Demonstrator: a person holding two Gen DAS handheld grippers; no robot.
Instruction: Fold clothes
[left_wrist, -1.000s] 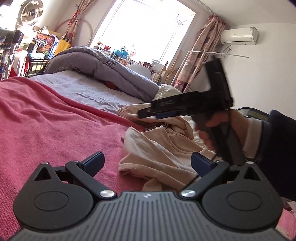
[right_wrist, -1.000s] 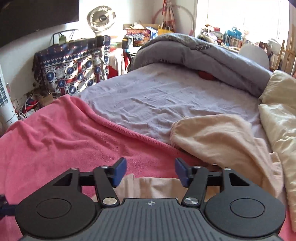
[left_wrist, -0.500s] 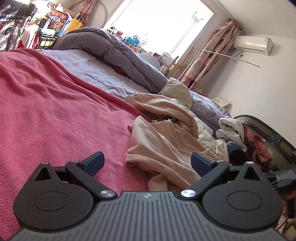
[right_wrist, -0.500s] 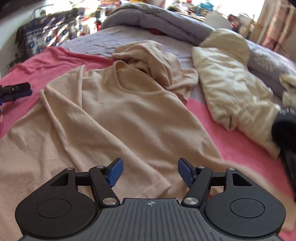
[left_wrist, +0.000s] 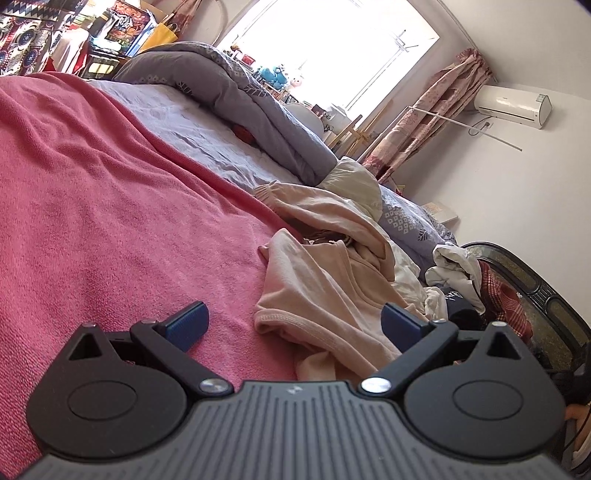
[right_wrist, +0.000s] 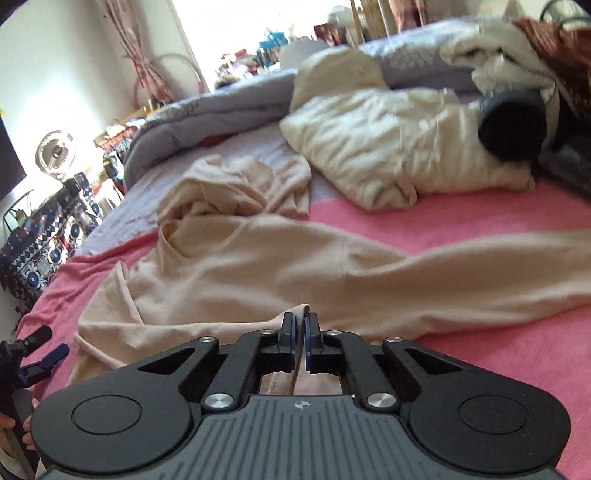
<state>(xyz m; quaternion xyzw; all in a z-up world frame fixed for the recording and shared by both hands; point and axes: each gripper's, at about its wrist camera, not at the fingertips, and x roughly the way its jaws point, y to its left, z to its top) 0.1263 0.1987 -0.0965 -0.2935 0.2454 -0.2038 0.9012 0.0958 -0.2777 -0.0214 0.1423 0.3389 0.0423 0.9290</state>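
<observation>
Right gripper (right_wrist: 299, 325): we see both pads pressed together on a fold of the beige long-sleeved shirt (right_wrist: 258, 269), at its near edge. We note the shirt lies spread across the pink blanket (right_wrist: 480, 332), one sleeve running out toward 3 o'clock. Left gripper (left_wrist: 293, 325): jaws spread wide, nothing between the pads, hovering over the blanket; the shirt's bunched hem sits just beyond, toward 1 o'clock. We log a cream jacket (right_wrist: 388, 140) at 1 o'clock in the right view.
</observation>
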